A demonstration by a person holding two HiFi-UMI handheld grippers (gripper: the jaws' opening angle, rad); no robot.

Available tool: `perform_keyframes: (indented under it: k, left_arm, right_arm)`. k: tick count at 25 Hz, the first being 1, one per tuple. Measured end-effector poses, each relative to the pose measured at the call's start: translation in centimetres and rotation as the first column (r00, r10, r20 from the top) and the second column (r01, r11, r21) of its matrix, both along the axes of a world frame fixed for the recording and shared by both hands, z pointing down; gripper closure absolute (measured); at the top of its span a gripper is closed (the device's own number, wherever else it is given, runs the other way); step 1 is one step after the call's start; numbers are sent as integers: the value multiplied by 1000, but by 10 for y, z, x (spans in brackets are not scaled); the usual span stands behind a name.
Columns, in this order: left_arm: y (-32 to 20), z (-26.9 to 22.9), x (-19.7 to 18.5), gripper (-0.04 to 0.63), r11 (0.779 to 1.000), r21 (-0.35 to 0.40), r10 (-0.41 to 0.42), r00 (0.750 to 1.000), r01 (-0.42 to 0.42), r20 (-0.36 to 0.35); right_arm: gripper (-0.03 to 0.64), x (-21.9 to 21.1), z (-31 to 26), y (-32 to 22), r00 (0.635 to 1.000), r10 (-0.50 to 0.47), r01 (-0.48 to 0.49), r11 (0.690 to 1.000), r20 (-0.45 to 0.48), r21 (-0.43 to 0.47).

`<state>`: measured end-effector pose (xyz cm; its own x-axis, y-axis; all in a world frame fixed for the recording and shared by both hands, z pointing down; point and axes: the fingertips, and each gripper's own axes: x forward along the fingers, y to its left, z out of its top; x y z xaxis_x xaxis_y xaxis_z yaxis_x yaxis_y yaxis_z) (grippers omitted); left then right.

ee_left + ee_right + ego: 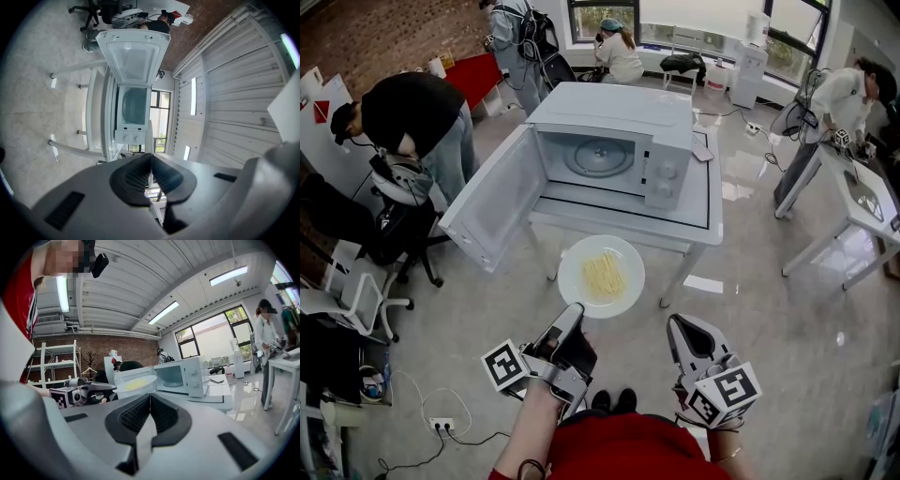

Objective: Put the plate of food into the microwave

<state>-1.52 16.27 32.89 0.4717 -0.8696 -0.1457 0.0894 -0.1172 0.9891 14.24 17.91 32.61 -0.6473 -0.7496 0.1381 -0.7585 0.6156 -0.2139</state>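
Note:
A white plate (601, 276) with yellow food hangs in the air just in front of the table. My left gripper (573, 313) is shut on the plate's near rim; in the left gripper view the plate (149, 136) shows edge-on between the jaws. The white microwave (614, 141) stands on the table beyond the plate, its door (492, 202) swung wide open to the left and its turntable (598, 157) bare. My right gripper (675, 323) is shut and holds nothing, low and to the right of the plate. From the right gripper view the plate (136, 384) sits level before the open microwave (180, 376).
The white table (705, 202) carries the microwave, with a small object at its right edge. An office chair (398, 220) and a bending person (408, 117) are to the left. Another white table (862, 211) and a person stand at the right. A power strip (441, 424) lies on the floor.

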Motion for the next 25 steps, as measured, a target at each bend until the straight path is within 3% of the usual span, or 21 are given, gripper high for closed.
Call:
perform_keyframes:
  k: [7, 16, 25]
  left_arm:
    - [-3, -1, 3, 577, 999, -2, -46, 999, 46, -6]
    - [-39, -8, -19, 577, 992, 14, -128, 991, 128, 25]
    - [-114, 3, -50, 577, 995, 1, -101, 995, 101, 27]
  right_arm:
    - [601, 13, -6, -5, 1000, -13, 13, 1000, 17, 20]
    - [601, 3, -14, -32, 997, -60, 58, 997, 42, 46]
    - [601, -40, -14, -106, 998, -52, 51, 997, 27, 51]
